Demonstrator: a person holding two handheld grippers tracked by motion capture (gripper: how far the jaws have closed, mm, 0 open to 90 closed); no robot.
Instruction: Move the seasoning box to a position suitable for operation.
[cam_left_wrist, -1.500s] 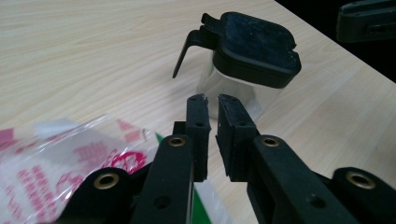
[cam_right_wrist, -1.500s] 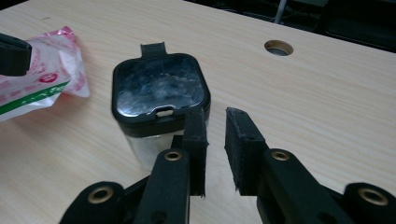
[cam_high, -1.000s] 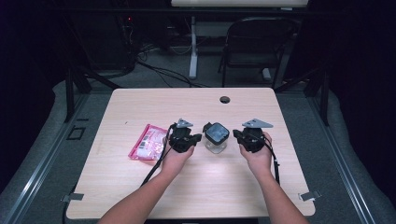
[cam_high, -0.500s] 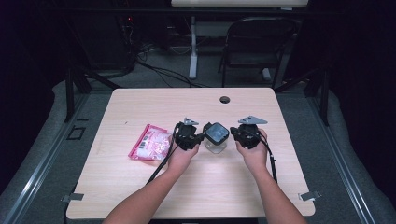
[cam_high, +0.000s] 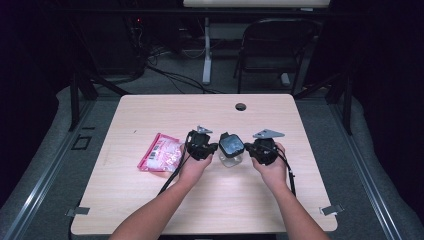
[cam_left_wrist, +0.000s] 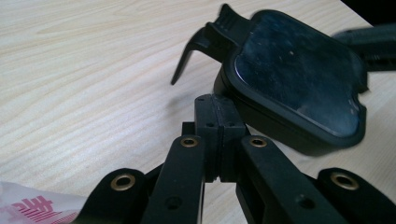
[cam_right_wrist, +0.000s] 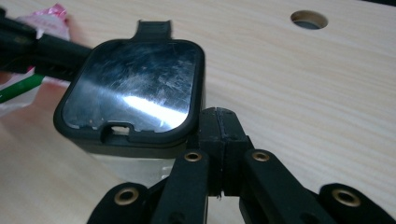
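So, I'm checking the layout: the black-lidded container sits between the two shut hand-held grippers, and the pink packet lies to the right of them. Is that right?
Not quite. The pink packet lies to the left of them, beside the left hand-held gripper, as the high view shows. The black-lidded container does sit between it and the right hand-held gripper, both shut.

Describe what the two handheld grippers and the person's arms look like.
Both the left gripper and the right gripper are black, each topped by a grey three-cornered plate. Their fingers are black bars with brass-ringed holes. A black cable trails from each. The forearms are bare, no sleeves.
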